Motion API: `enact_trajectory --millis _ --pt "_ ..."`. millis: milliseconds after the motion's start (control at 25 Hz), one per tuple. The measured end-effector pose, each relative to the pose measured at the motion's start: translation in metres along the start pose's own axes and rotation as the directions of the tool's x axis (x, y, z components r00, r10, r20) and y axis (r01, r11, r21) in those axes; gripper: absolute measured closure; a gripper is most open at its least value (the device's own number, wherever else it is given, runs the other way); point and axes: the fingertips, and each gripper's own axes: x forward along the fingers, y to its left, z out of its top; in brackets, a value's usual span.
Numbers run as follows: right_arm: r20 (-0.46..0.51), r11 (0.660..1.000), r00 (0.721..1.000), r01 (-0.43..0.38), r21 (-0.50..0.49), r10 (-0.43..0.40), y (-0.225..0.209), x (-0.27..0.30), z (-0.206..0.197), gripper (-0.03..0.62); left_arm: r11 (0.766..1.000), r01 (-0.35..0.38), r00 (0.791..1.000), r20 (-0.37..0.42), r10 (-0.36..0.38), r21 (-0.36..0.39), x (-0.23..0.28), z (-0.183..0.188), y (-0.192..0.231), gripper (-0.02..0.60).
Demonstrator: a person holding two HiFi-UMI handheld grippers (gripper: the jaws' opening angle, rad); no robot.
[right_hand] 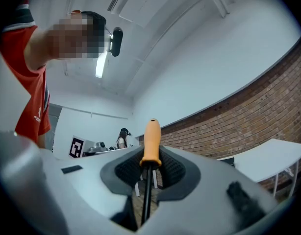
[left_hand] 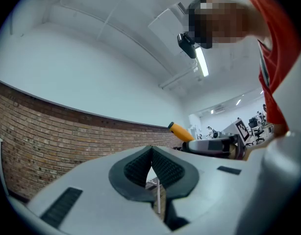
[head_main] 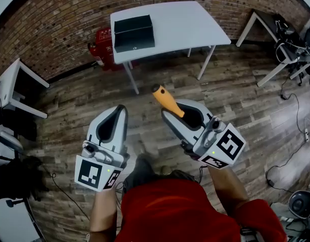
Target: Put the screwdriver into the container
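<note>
Left hand-held gripper (head_main: 117,114) closed, empty, lower left; container (head_main: 133,33) on table (head_main: 185,24) top centre, well apart from screwdriver (head_main: 167,101) clamped in right hand-held gripper (head_main: 176,116), so hold firm, close in, lower it inside.

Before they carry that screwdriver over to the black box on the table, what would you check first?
1. Screwdriver held firmly: ok. The right gripper's jaws are shut on it at the base of its orange handle.
2. Left gripper free: ok. Its jaws are together with nothing between them.
3. Container located: ok. It sits on the white table ahead, apart from both grippers.
4. Room inside the container: cannot tell from here.
</note>
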Motion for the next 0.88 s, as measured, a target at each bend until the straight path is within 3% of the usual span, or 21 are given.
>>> enact_trajectory --millis 360,880 --pt "-0.017 0.999 1.0 0.022 -0.029 -0.023 -0.051 0.078 -0.007 0.508 0.999 0.026 1.0 0.016 -0.026 0.026 0.042 -0.002 0.088 0.566" --pt "-0.014 0.995 0.996 0.091 -0.041 -0.092 -0.107 0.2 -0.024 0.508 0.989 0.146 0.989 0.018 -0.146 0.007 0.093 -0.015 0.213 0.566"
